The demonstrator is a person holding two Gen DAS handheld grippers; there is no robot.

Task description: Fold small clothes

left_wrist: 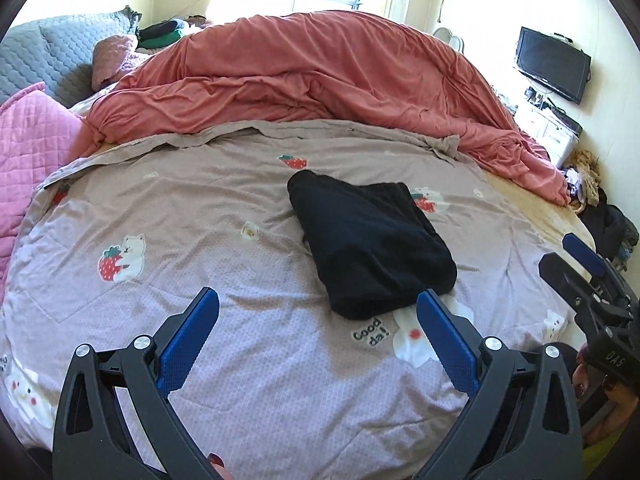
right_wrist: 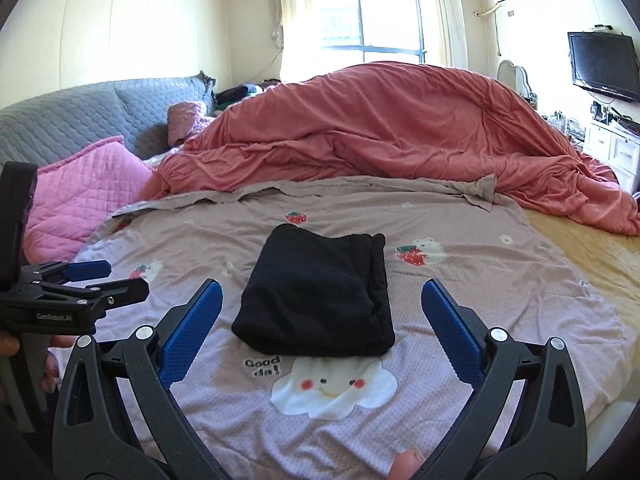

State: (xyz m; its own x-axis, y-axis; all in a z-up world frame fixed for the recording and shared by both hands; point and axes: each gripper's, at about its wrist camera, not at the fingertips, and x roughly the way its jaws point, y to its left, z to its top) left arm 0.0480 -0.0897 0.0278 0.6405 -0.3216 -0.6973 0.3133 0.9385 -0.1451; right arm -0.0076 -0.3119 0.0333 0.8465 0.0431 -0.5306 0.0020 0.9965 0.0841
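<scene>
A small black garment (left_wrist: 368, 240) lies folded into a compact rectangle on the lilac cartoon-print bedsheet (left_wrist: 200, 248); it also shows in the right wrist view (right_wrist: 320, 300). My left gripper (left_wrist: 318, 304) is open and empty, hovering just short of the garment's near left corner. My right gripper (right_wrist: 322, 294) is open and empty, its fingers spread either side of the garment's near edge, above it. The right gripper shows at the right edge of the left wrist view (left_wrist: 576, 260); the left gripper shows at the left edge of the right wrist view (right_wrist: 104, 278).
A rumpled coral duvet (left_wrist: 320, 88) is heaped across the far side of the bed. Pink quilted pillows (left_wrist: 28, 152) and a grey quilted headboard (right_wrist: 80, 116) lie to the left. A TV (right_wrist: 604, 66) and white drawers (right_wrist: 612, 148) stand at the right.
</scene>
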